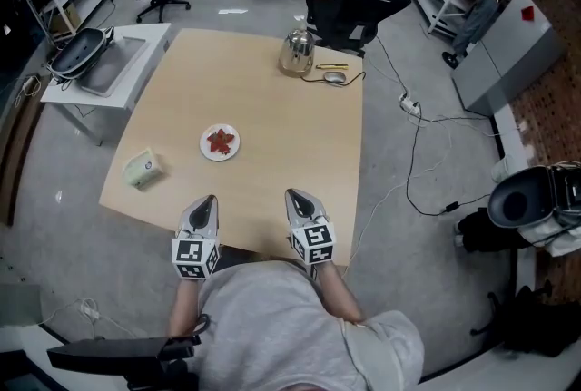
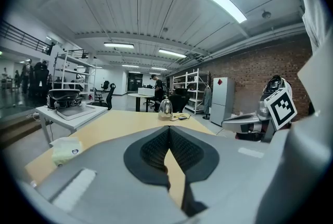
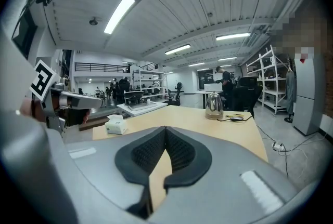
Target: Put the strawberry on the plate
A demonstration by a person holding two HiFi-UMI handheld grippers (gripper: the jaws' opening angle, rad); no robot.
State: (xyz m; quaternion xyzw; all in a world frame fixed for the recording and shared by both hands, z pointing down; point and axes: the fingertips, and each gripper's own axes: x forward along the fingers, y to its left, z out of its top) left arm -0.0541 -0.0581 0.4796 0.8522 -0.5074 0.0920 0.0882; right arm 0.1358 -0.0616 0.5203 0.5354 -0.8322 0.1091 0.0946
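Item: strawberry (image 1: 220, 141), red, lying on plate (image 1: 207, 152), mid-worktop (image 1: 281, 126).
Status: placement judged complete; no step seems left.
Tools: left tongs (image 1: 210, 199) pressed together, empty; right tongs (image 1: 292, 194) pressed together, empty. Both at near worktop edge, well apart from plate.

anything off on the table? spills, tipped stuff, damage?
Nothing stands out. The strawberry sits on the plate, the kettle stands upright near the table's far edge, and the tissue pack lies by the left edge. No spill shows. The left gripper and right gripper are shut and empty.
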